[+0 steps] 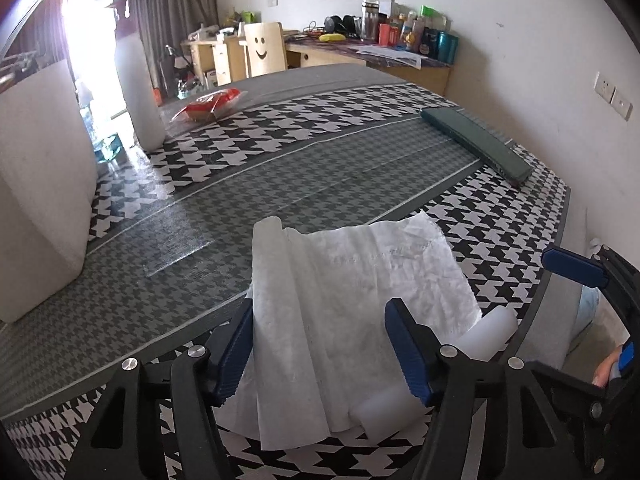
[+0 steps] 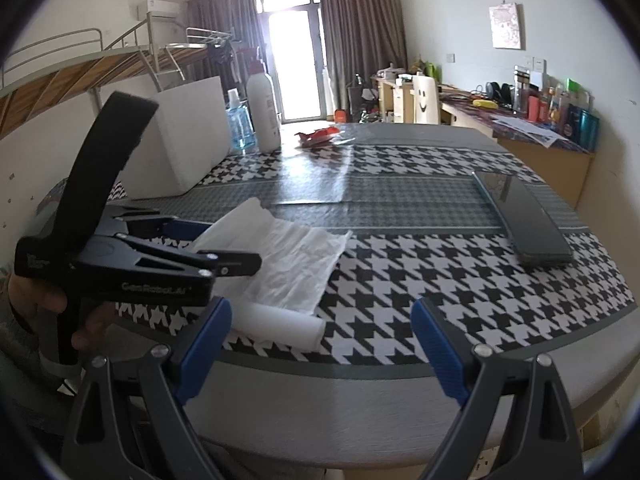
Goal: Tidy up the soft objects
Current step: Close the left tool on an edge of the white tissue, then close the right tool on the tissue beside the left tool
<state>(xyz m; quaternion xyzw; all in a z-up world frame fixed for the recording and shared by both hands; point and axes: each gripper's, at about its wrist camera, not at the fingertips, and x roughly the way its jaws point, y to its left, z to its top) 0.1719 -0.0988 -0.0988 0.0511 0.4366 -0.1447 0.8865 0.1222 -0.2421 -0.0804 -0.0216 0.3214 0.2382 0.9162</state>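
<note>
While the left gripper [image 1: 320, 344] hovers low over the desk [image 1: 280, 168] with its jaws spread wide on either side of the white paper towel [image 1: 360, 288], it grips nothing. The towel lies partly unrolled on the houndstooth cloth near the desk's front edge, its roll [image 2: 280, 326] nearest that edge. The right gripper [image 2: 322, 344] hangs just off the front edge, jaws wide apart and empty. A dark green case [image 1: 476, 140] lies well apart, toward the wall.
</note>
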